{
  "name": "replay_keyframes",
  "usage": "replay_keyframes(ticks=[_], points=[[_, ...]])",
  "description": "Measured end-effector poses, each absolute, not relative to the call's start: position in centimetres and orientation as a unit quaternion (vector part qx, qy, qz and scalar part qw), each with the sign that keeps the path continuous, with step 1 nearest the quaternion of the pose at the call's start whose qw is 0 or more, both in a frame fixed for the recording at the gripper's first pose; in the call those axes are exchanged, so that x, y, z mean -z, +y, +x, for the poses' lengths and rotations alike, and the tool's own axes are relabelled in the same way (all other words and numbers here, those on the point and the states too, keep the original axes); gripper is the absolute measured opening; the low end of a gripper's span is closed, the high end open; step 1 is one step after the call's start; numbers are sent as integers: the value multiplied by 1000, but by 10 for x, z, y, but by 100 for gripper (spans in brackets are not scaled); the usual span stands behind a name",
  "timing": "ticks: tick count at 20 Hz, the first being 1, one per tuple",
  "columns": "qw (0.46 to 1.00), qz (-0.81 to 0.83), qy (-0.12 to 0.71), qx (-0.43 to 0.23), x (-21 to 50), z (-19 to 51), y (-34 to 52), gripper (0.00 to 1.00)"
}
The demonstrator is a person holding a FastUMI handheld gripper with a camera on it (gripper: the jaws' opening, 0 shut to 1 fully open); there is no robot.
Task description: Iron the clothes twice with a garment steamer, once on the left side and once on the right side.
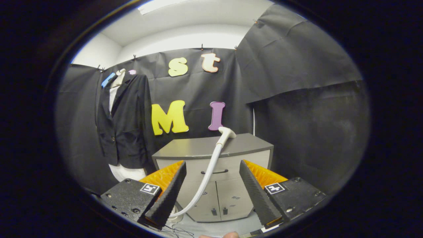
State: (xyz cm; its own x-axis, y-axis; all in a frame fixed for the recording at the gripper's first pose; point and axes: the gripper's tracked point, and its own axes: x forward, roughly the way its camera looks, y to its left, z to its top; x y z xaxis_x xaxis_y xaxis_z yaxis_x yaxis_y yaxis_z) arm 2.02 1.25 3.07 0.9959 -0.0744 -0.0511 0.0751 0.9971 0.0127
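Observation:
A dark jacket (127, 127) over a white shirt hangs on a hanger against the booth's back wall, to the left of a cabinet. The white steamer head (226, 134) rests on the cabinet's top, and its white hose (206, 177) curves down the cabinet's front toward the floor near my left finger. My gripper (211, 172) stands open, well short of the cabinet. Its fingers frame the hose and the cabinet's drawer, with nothing between them.
The grey-topped cabinet (198, 148) has a drawer and two doors. The steamer's base (175, 215) shows partly behind my left finger, with thin cables on the floor beside it. Black cloth walls close in at the right and the left.

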Motion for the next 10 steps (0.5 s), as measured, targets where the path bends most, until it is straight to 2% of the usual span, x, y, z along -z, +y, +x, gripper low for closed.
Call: replay_keyframes(ticks=[10], points=[[994, 18, 39, 95, -74, 78, 18, 100]])
